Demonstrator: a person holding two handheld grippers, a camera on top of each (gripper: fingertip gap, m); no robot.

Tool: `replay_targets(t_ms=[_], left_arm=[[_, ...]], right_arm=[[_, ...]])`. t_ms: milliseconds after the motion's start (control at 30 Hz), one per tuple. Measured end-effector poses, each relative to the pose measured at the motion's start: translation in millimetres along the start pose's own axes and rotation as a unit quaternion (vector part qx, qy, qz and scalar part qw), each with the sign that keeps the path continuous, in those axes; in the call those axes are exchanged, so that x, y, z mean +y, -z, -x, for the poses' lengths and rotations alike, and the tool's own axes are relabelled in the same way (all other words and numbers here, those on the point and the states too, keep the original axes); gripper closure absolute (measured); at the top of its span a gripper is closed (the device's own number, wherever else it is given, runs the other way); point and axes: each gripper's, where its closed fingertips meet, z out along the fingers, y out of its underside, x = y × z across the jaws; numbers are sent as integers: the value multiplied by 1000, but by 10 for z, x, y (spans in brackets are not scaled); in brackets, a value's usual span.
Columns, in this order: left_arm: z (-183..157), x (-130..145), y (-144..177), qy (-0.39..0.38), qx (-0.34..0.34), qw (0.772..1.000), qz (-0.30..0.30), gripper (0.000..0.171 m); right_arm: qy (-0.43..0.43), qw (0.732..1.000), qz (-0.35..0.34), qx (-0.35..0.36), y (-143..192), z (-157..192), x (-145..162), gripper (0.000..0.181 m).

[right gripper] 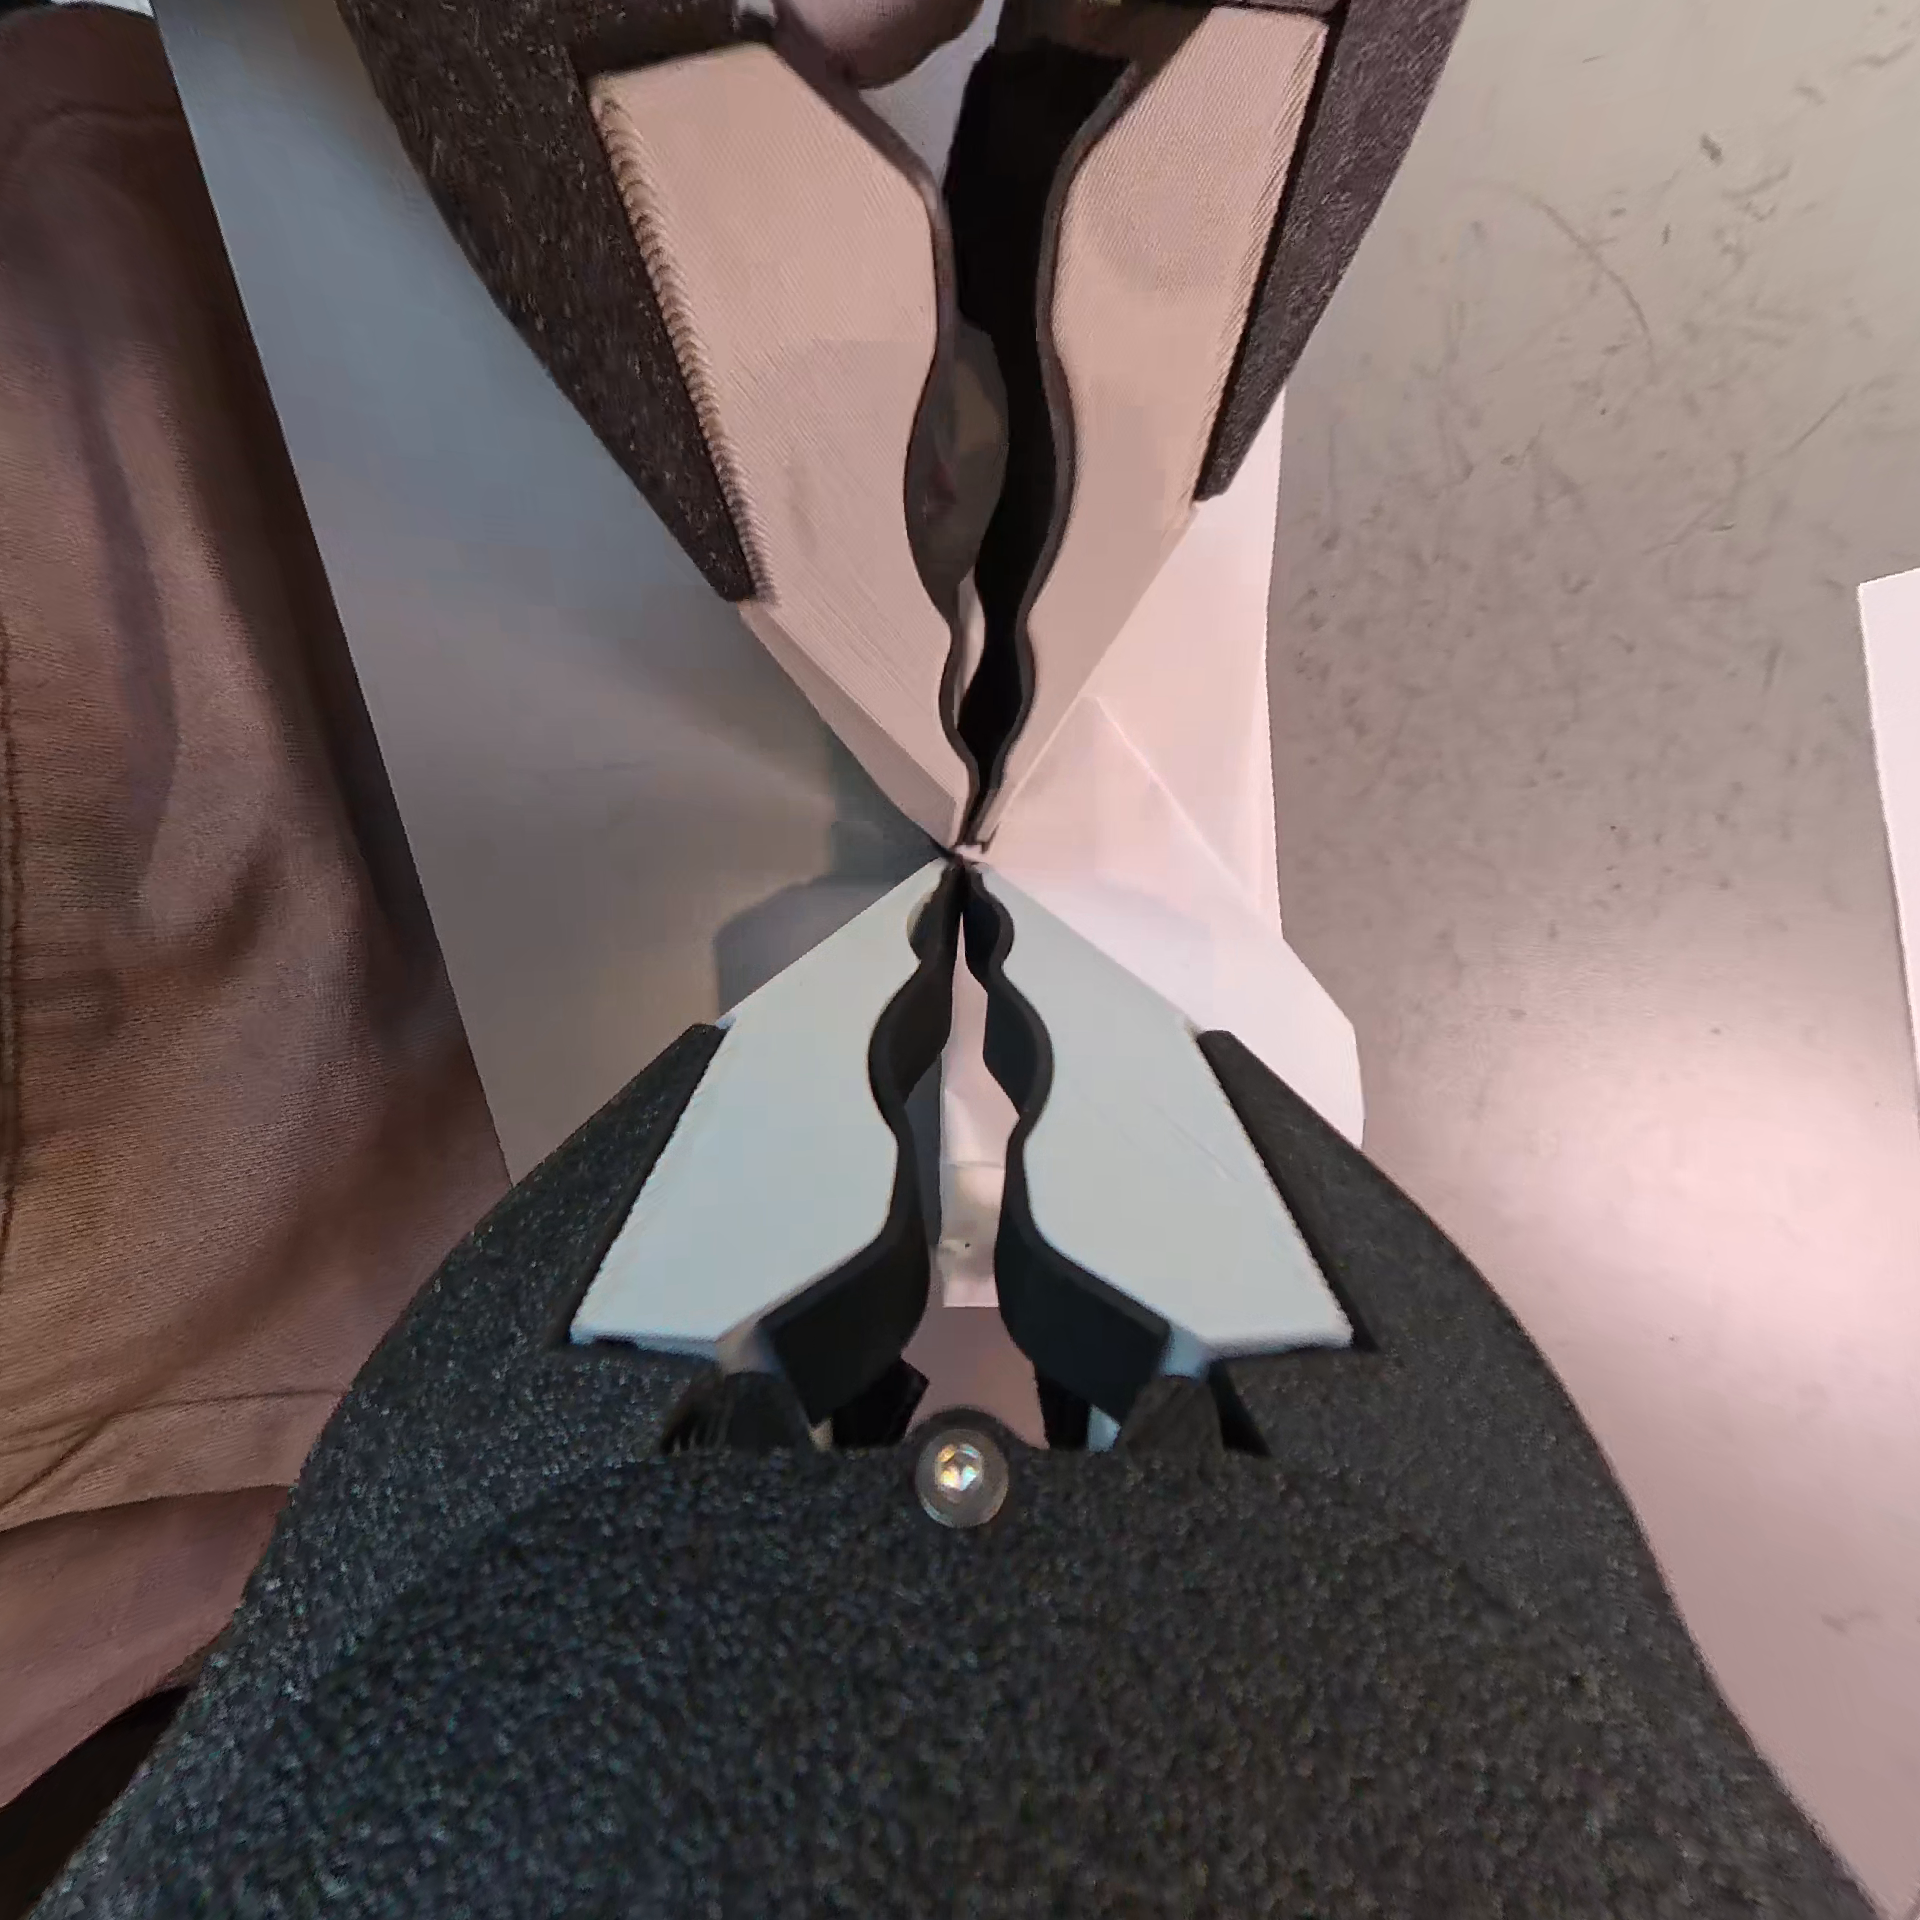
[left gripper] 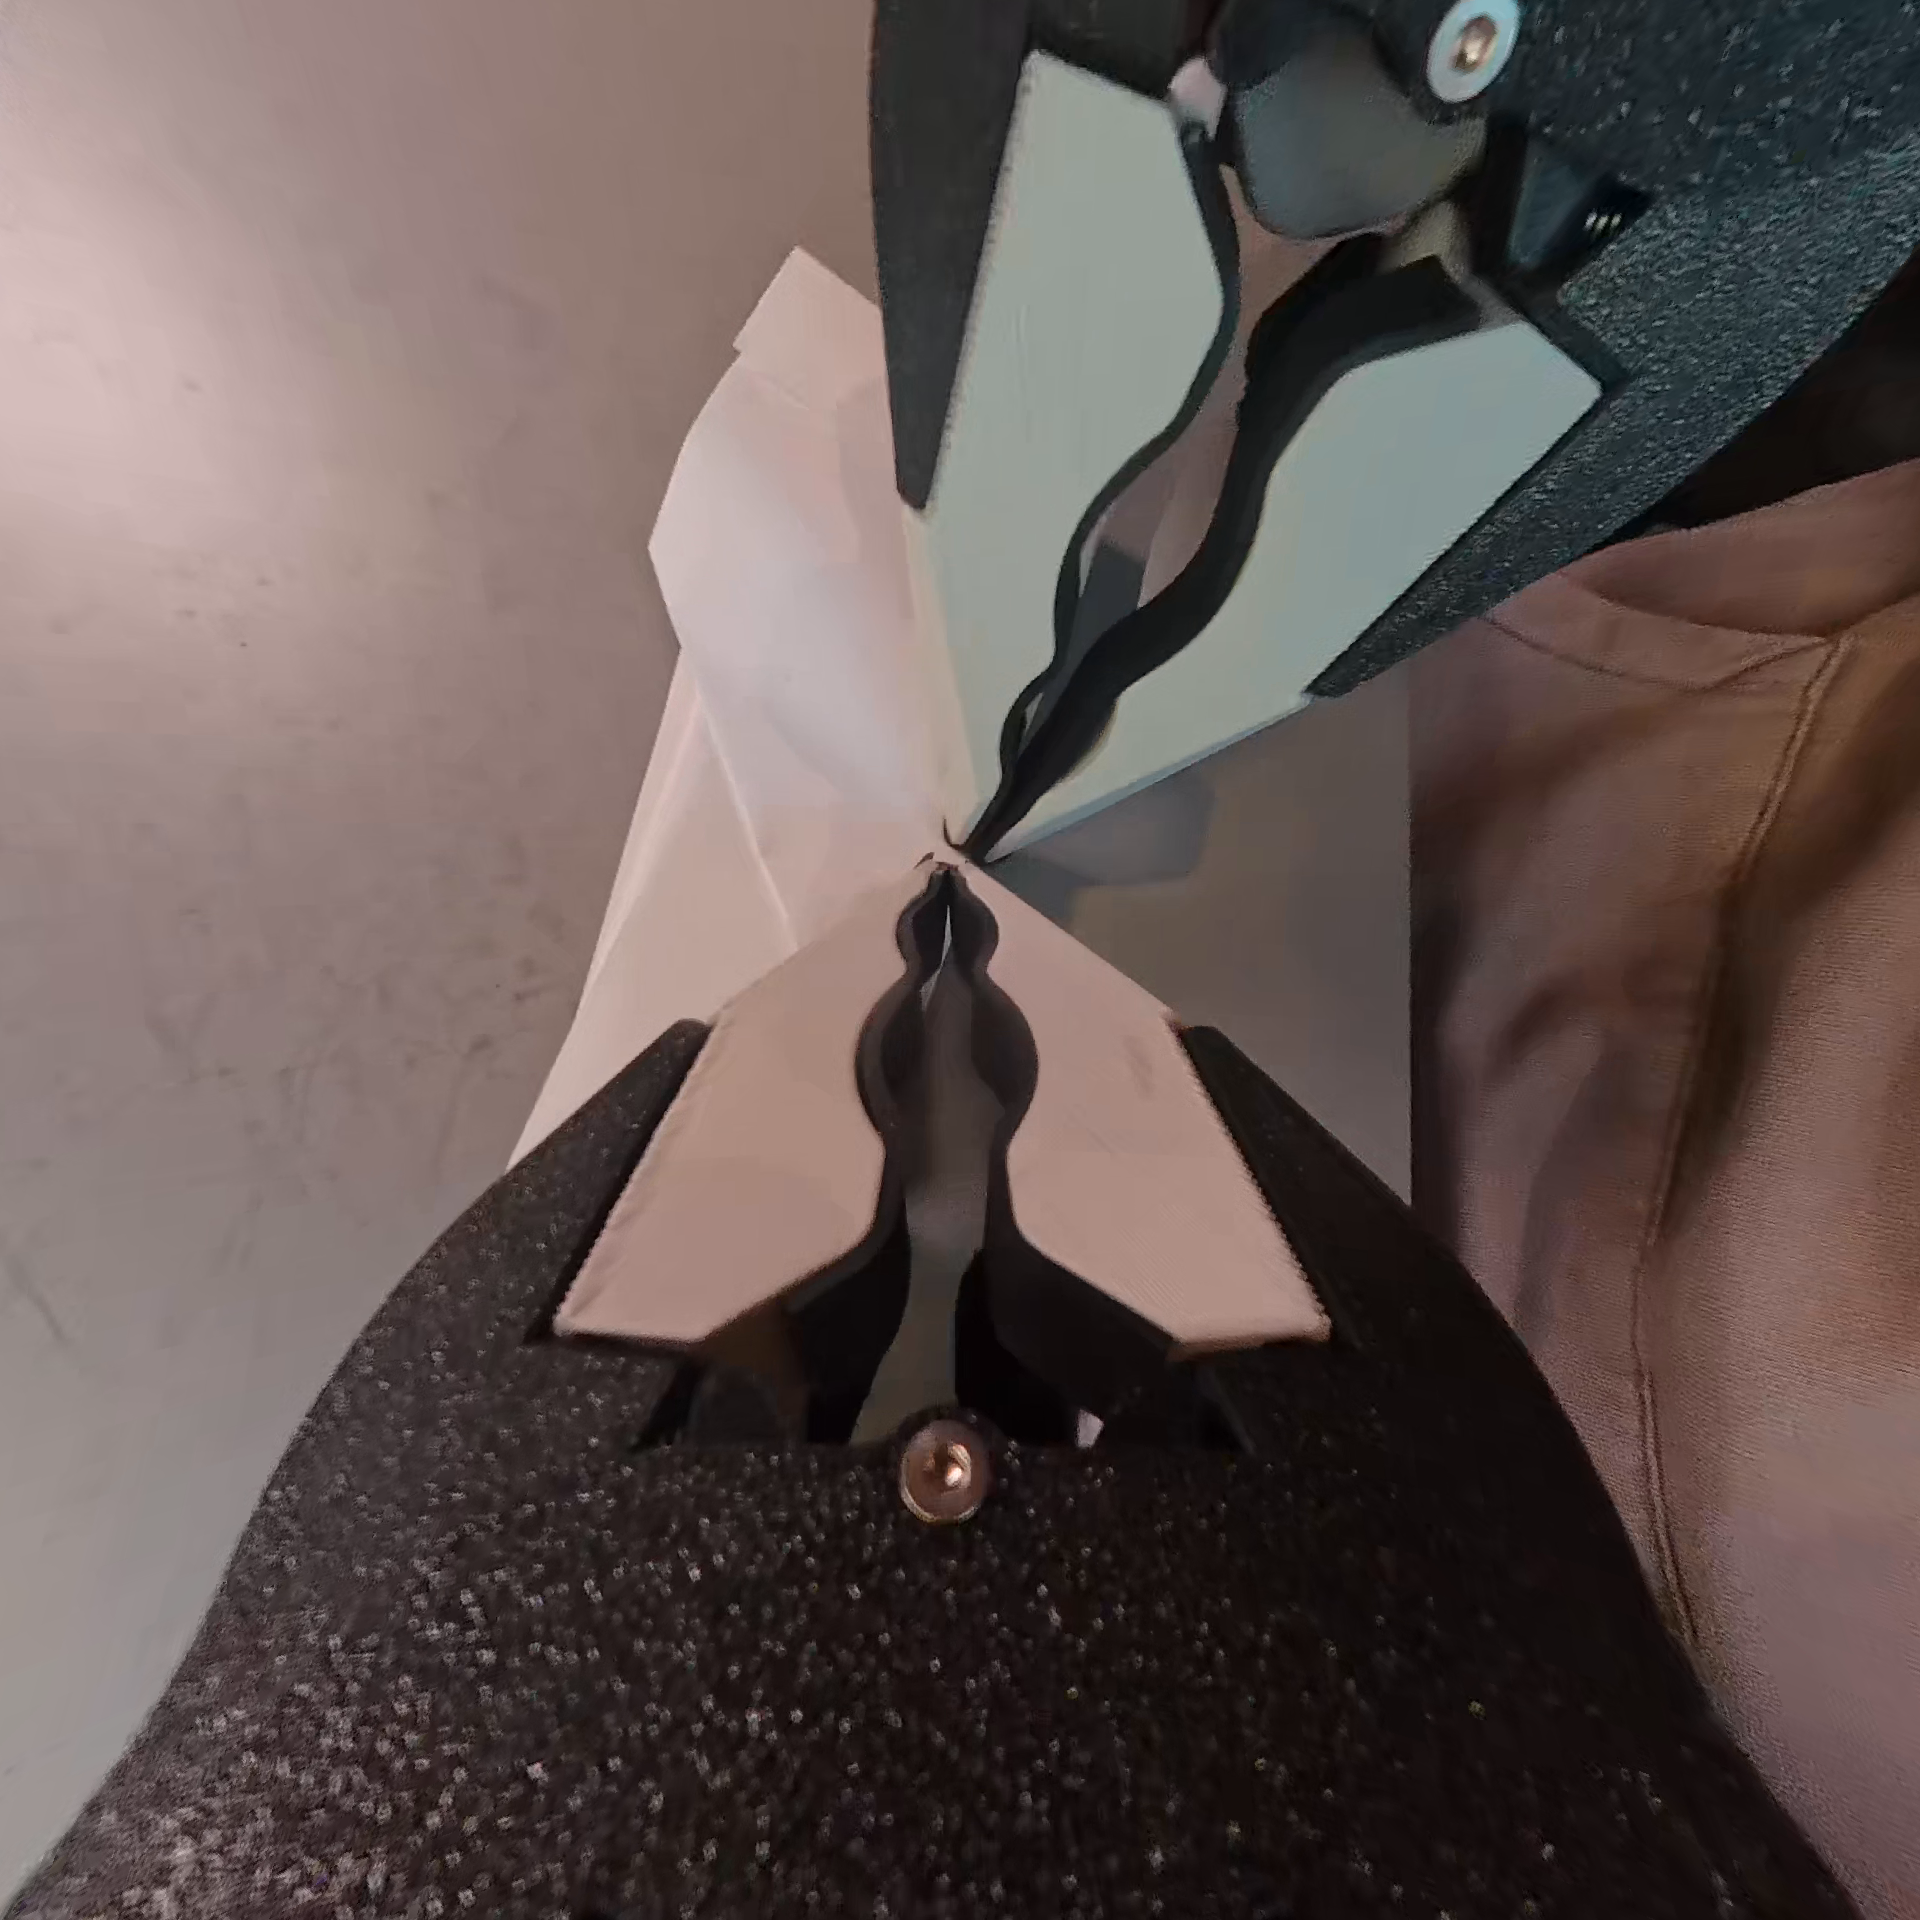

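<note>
Both claws are pinching the folded white paper point(left gripper: 769, 665), tips nearly touching. The left claw point(left gripper: 948, 883) and right claw point(right gripper: 958, 883) are clamping it above the grey table point(right gripper: 1558, 520).

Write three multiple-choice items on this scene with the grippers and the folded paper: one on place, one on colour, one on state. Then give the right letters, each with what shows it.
1. Where do the two gripper tips meet?
A. over the white folded paper
B. over the brown cloth
C. over the bare tabletop

2. What colour is the folded paper?
A. yellow
B. white
C. blue

3. How do the right gripper's jaws stand?
A. wide open
B. closed at the tips
C. out of view

Key:
1 A: the left gripper and the right gripper meet tip to tip on the folded paper, between the brown cloth and the grey tabletop.
2 B: the paper shows white in both views.
3 B: the tips pinch together on the paper.
</note>
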Motion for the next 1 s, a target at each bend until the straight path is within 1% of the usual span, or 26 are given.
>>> replay_targets(t_ms=[100,167,233,333,467,533,567,633,733,800,867,1000], left_arm=[[-16,25,-15,-40,-27,999,26,171],[-16,30,-15,-49,-35,997,40,171],[-15,29,-15,-49,-33,997,47,171],[-18,28,-14,-44,-29,997,50,171],[-27,11,-13,-39,-18,998,53,171],[-82,-97,-30,-21,8,1000,19,171],[-84,-121,-53,-18,8,1000,12,171],[-59,-70,-92,-54,-12,998,30,171],[-58,-51,-93,-64,-22,996,50,171],[-57,-46,-94,-68,-25,996,60,171],[-58,-49,-95,-66,-22,996,63,171],[-70,-61,-94,-53,-7,997,64,171]], right_arm=[[-19,1000,-17,9,8,-16,-6,181],[-42,999,-31,2,49,-14,7,181],[-39,999,-22,5,89,-11,68,181],[-32,999,-6,13,60,0,109,181],[-30,1000,-2,0,48,11,104,181],[-38,999,-12,-1,47,11,102,181],[-42,999,-16,0,47,11,102,181],[-55,998,-21,1,46,8,101,181],[-74,997,-26,-10,75,11,113,181],[-77,997,-11,-12,138,14,178,181],[-69,998,7,-9,129,35,245,181],[-74,997,3,-14,113,33,246,181]])
